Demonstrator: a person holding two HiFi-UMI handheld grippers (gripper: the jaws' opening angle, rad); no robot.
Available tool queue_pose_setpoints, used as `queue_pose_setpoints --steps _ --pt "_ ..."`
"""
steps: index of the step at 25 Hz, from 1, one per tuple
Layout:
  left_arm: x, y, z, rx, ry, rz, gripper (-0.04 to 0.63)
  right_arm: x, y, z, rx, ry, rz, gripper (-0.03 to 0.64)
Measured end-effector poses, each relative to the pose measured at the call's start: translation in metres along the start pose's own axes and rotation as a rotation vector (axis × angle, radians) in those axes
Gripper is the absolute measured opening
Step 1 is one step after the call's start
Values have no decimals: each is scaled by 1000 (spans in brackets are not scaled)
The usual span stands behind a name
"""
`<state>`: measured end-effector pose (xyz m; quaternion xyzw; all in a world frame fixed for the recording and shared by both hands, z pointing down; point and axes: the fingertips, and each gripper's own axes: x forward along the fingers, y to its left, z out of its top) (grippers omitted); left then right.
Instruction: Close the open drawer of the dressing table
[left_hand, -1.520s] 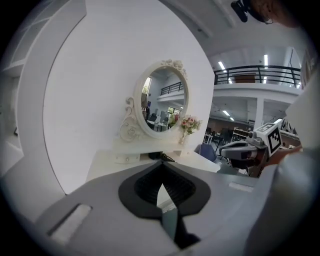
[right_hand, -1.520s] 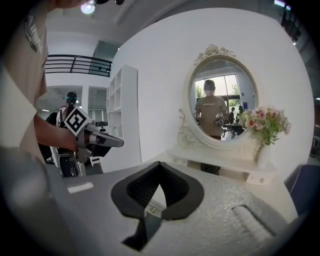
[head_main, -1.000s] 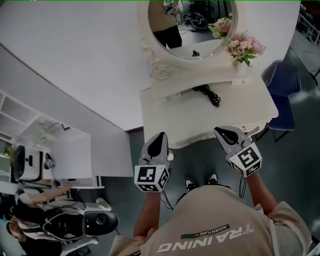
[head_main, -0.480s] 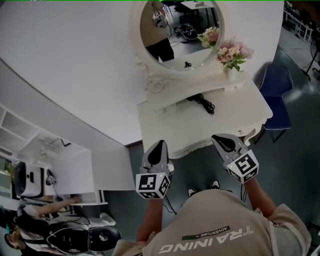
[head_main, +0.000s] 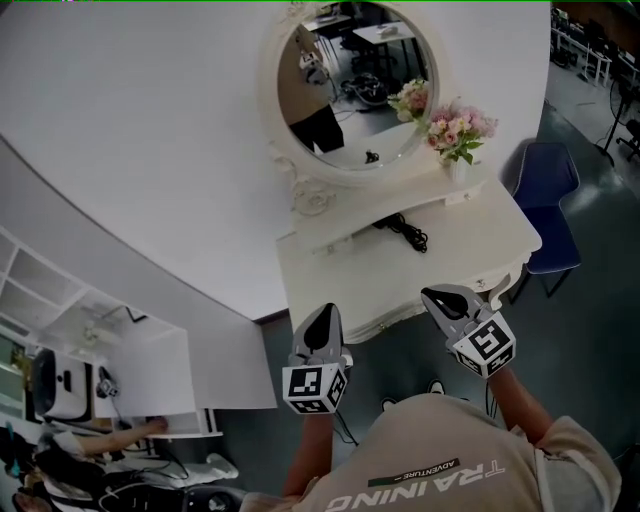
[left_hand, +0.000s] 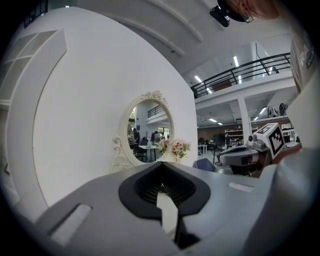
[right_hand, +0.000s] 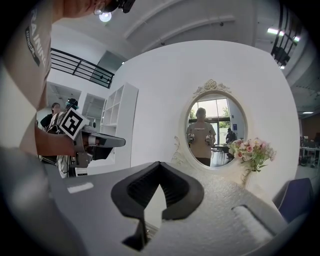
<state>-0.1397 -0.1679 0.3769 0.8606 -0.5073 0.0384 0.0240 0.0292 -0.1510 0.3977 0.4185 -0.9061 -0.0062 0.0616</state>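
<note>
The white dressing table (head_main: 455, 250) stands against the wall under an oval mirror (head_main: 350, 90). Its front apron (head_main: 400, 318) shows edge-on from above, and I cannot make out an open drawer there. My left gripper (head_main: 322, 315) hovers just before the table's front edge at the left, jaws together and holding nothing. My right gripper (head_main: 436, 296) is at the front edge further right, also shut and empty. In the left gripper view the left gripper (left_hand: 167, 215) points towards the mirror (left_hand: 147, 132). The right gripper (right_hand: 150, 215) faces the mirror (right_hand: 212, 130) too.
A black cable (head_main: 405, 232) lies on the tabletop, and a vase of pink flowers (head_main: 455, 130) stands at its back right. A blue chair (head_main: 548, 200) is right of the table. A white shelf unit (head_main: 100, 340) and a seated person (head_main: 60, 450) are at the left.
The head view has tilted, so table and mirror sit higher and further away. Both grippers have dropped slightly in the view and stay shut before the table's front edge.
</note>
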Motion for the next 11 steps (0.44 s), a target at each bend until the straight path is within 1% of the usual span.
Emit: queue_pose_setpoints --steps 7,11 --pt "6 -1 1 -7 -5 -24 18 4 -4 -1 17 5 -14 2" --pt "11 3 0 -6 -6 -27 18 15 -1 -1 35 7 7 3"
